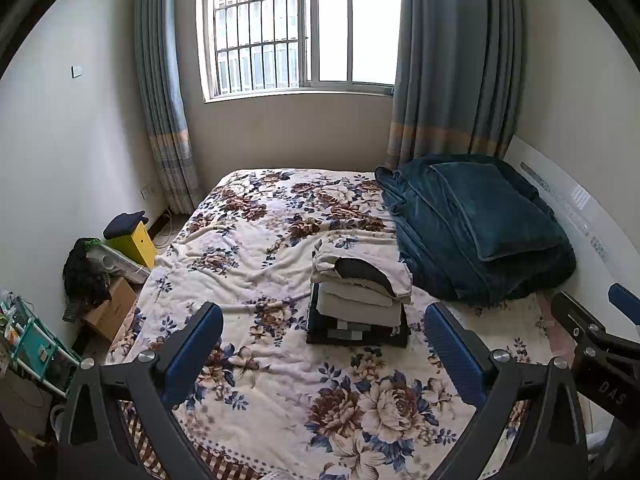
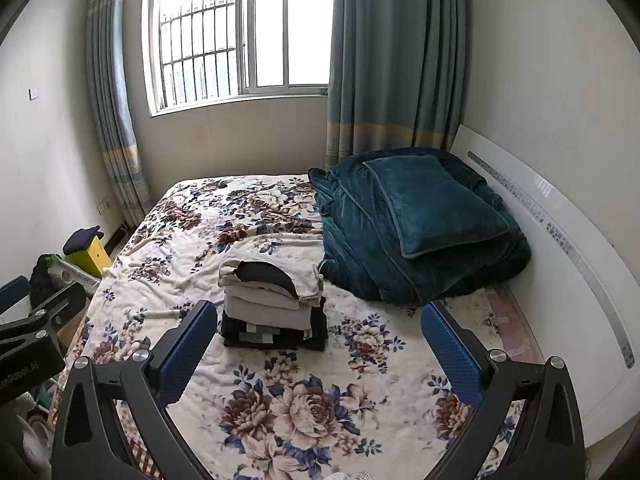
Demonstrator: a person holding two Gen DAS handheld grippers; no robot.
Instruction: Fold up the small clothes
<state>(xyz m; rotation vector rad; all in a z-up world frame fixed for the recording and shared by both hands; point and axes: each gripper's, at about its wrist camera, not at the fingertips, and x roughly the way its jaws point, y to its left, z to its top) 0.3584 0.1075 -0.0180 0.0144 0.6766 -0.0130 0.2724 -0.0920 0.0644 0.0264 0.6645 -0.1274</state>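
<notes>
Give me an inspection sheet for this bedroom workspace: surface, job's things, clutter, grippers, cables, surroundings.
Surface: bed with floral blanket, rumpled in the middle.
Job's things: pile of folded clothes on the blanket, dark pieces at the bottom, beige ones above; top piece lies a bit askew.
Clutter: teal quilt with a pillow on it beside the pile; cardboard box, yellow box and dark clothes on the floor left of the bed.
Grippers: left gripper and right gripper hover over the near end of the bed, jaws wide apart, holding nothing.
Cables: nothing seen clearly.
Surroundings: barred window, blue curtains, white headboard on the right.
</notes>
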